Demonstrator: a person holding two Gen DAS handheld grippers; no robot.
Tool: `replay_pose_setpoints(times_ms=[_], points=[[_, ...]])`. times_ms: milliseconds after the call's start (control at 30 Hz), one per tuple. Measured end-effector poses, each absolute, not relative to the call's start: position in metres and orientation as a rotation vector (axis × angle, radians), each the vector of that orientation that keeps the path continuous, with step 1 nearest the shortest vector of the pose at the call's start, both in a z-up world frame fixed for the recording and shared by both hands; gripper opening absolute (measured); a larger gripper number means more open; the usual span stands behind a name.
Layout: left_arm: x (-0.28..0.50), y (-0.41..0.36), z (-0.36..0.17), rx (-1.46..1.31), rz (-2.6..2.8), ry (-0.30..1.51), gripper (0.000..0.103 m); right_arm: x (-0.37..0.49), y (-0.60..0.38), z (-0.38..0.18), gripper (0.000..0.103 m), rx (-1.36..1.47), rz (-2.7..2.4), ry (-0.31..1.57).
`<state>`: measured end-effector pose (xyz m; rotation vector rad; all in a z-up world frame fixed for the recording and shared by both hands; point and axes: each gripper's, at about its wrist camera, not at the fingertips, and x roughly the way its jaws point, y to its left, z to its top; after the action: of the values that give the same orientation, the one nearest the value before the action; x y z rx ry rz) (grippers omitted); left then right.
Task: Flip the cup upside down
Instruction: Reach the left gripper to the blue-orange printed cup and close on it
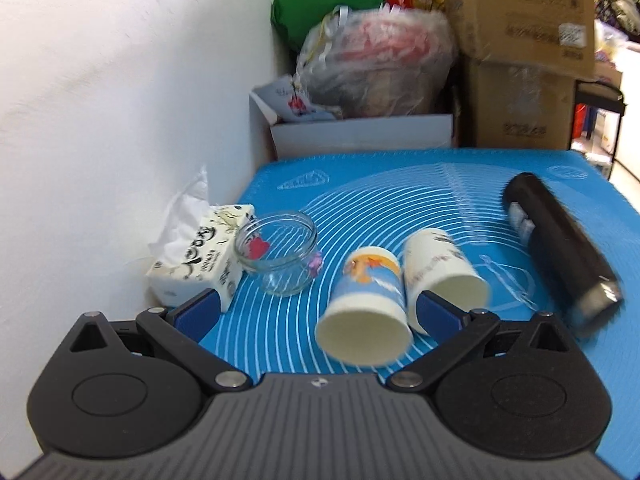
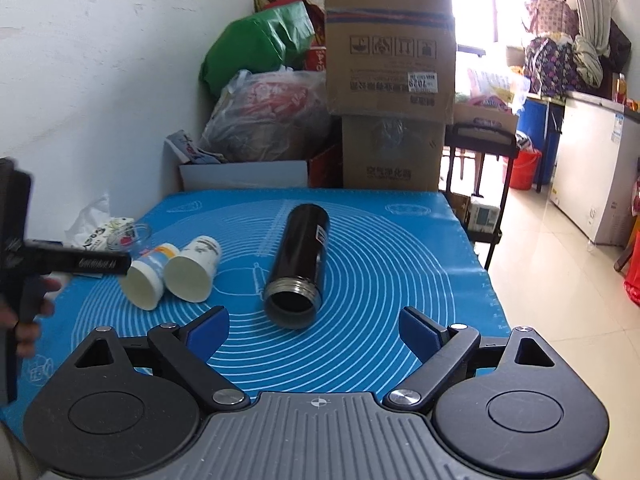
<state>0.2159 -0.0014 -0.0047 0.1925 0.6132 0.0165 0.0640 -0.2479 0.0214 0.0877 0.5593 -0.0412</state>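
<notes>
Two paper cups lie on their sides on the blue mat (image 1: 460,184), mouths towards me. The blue-printed cup (image 1: 368,304) lies between the fingers of my open left gripper (image 1: 318,314). The white cup (image 1: 440,276) lies beside it, just past the right fingertip (image 1: 434,312). In the right wrist view the blue-printed cup (image 2: 148,276) and white cup (image 2: 194,268) lie at the left. A black flask (image 2: 300,260) lies on its side, open mouth towards my open, empty right gripper (image 2: 316,330).
A glass jar (image 1: 280,256) and a tissue pack (image 1: 204,268) stand at the mat's left by the white wall. The black flask (image 1: 560,248) lies at the right. Cardboard boxes (image 2: 388,80), bags and a white box (image 1: 360,136) crowd behind the mat. The table's right edge drops to the floor.
</notes>
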Motion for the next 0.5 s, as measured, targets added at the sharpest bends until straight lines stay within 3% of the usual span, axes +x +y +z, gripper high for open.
replay_pose_setpoints(times_ms=[400, 500], points=[[0.287, -0.001, -0.032, 0.183, -0.044, 0.758, 0.101, 0.077, -0.261, 0.004, 0.093, 0.093, -0.067, 0.591], [0.296, -0.004, -0.036, 0.204, -0.064, 0.806, 0.088, 0.078, -0.262, 0.004, 0.093, 0.094, -0.065, 0.594]])
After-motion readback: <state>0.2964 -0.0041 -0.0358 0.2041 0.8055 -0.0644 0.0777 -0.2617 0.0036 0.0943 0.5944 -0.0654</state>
